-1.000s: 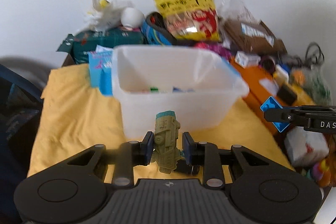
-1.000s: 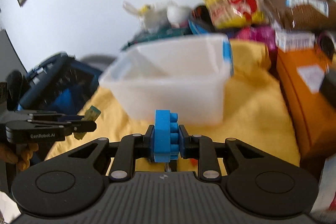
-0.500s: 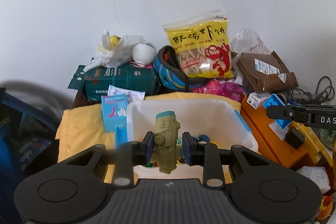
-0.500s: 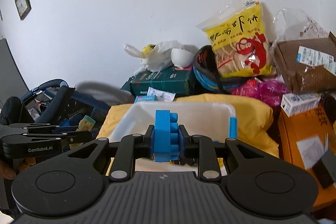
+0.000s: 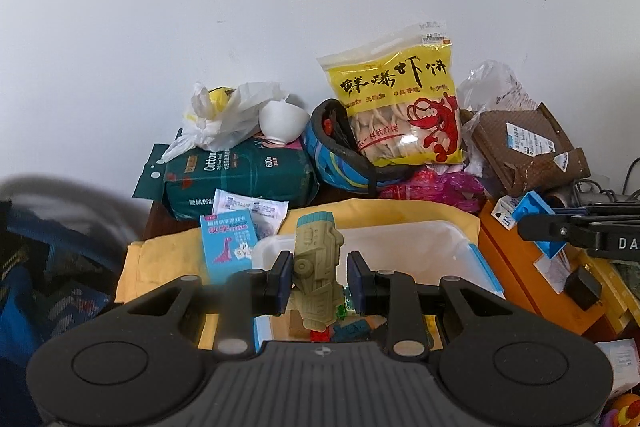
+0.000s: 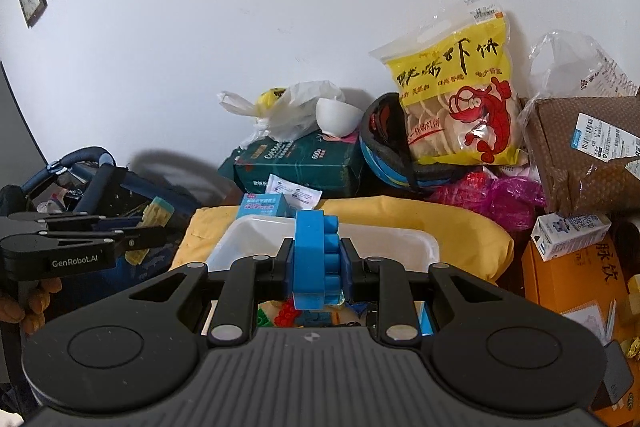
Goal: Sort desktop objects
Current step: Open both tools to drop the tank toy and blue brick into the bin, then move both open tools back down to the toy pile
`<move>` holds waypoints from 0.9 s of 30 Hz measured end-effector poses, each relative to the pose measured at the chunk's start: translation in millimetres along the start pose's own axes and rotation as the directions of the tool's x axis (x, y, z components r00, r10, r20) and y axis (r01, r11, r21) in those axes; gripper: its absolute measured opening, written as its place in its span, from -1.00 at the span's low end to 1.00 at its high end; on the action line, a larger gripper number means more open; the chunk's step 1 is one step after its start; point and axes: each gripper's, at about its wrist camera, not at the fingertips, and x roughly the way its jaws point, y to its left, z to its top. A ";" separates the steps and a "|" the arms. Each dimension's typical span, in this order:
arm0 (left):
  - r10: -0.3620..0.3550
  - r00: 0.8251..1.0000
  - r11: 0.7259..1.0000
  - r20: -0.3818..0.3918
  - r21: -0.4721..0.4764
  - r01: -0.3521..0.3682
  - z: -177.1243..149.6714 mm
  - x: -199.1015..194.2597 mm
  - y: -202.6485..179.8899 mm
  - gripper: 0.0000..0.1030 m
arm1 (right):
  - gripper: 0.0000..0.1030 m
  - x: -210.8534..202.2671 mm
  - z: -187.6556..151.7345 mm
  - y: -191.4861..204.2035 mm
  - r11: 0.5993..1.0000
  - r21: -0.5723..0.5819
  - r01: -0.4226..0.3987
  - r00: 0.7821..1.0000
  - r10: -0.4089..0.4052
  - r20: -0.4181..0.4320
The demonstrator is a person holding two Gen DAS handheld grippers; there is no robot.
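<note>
Yellow cloth (image 5: 168, 259) covers the tabletop; the white plastic bin (image 5: 420, 251) sits on it and serves as the landmark. Behind the bin, against the wall: a dark green tissue pack (image 5: 240, 171), a yellow shrimp-cracker bag (image 5: 396, 107) leaning in a blue helmet (image 5: 340, 167), and a brown parcel (image 5: 528, 147) off toward the right. An orange box (image 6: 568, 279) lies just right of the bin. A light blue card box (image 5: 230, 247) stands at the bin's left rear corner. Small mixed toy pieces lie on the bin's floor.

Left gripper (image 5: 319, 273) hangs above the bin's near edge, jaws partway closed and clamped on an olive-green toy truck (image 5: 318, 267), held upright with its teal end up. Right gripper (image 6: 316, 265) also hangs above the near edge, jaws nearly together and pinching a blue building brick (image 6: 314, 259), studs facing right.
</note>
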 end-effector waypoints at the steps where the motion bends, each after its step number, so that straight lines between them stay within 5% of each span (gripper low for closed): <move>1: 0.001 1.000 1.000 -0.007 0.005 -0.001 2.0 3.0 -1.0 -0.37 | -0.51 2.7 2.3 -1.1 1.000 0.002 0.002 1.000 -0.002 -0.006; 11: -0.002 0.998 1.000 -0.059 0.014 0.003 11.6 29.0 -13.1 -0.36 | -0.51 30.1 9.8 -9.4 1.000 -0.001 0.019 0.996 -0.019 -0.092; 13: 0.007 0.998 1.000 -0.066 0.026 -0.005 11.6 34.3 -16.4 -0.11 | -0.48 37.5 8.9 -9.2 1.000 0.001 0.014 0.993 -0.013 -0.116; 16: 0.050 0.998 0.998 -0.044 0.039 -0.048 5.6 35.9 -17.4 0.16 | 0.15 44.3 6.7 -7.2 0.999 -0.019 0.041 0.992 -0.043 -0.114; 17: 0.050 0.998 0.998 -0.045 0.042 -0.048 2.7 36.6 -16.5 0.16 | 0.16 44.3 5.1 -6.8 0.998 -0.029 0.051 0.993 -0.053 -0.101; 27: 0.001 0.999 1.000 -0.043 -0.028 -0.002 -101.9 8.1 3.9 0.16 | 0.16 18.5 -60.1 1.8 0.997 -0.072 -0.013 0.996 0.006 -0.094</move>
